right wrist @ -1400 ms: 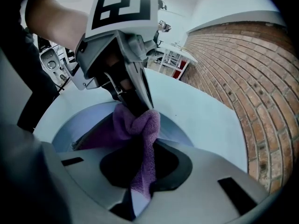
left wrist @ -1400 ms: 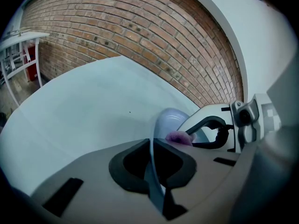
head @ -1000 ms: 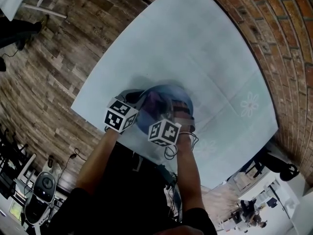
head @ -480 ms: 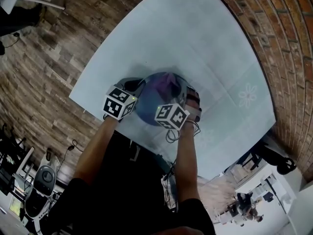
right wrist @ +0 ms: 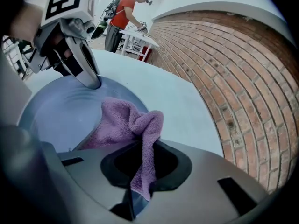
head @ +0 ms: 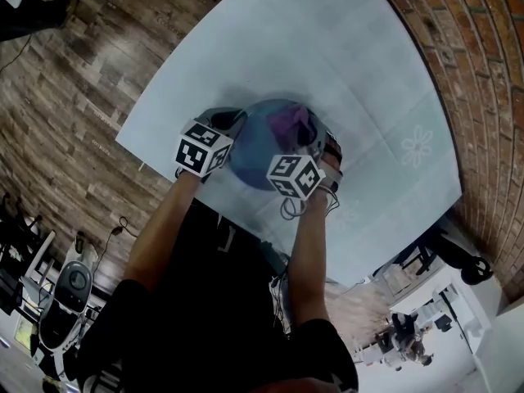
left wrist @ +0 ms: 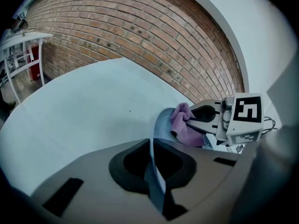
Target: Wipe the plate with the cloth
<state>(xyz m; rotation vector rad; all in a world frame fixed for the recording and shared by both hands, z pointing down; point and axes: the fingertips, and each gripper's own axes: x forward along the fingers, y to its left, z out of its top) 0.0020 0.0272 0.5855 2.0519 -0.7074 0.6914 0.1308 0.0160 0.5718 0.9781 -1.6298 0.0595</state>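
One crumpled purple cloth (right wrist: 131, 124) on a smooth blue plate (right wrist: 56, 120)

most of the plate (left wrist: 161, 125) — behind left claw (left wrist: 155, 183)

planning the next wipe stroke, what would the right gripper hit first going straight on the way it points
Most likely the plate: the right gripper, shut on the cloth, points down at the blue face just past the bunched cloth. The left gripper on the far rim looks off that line.
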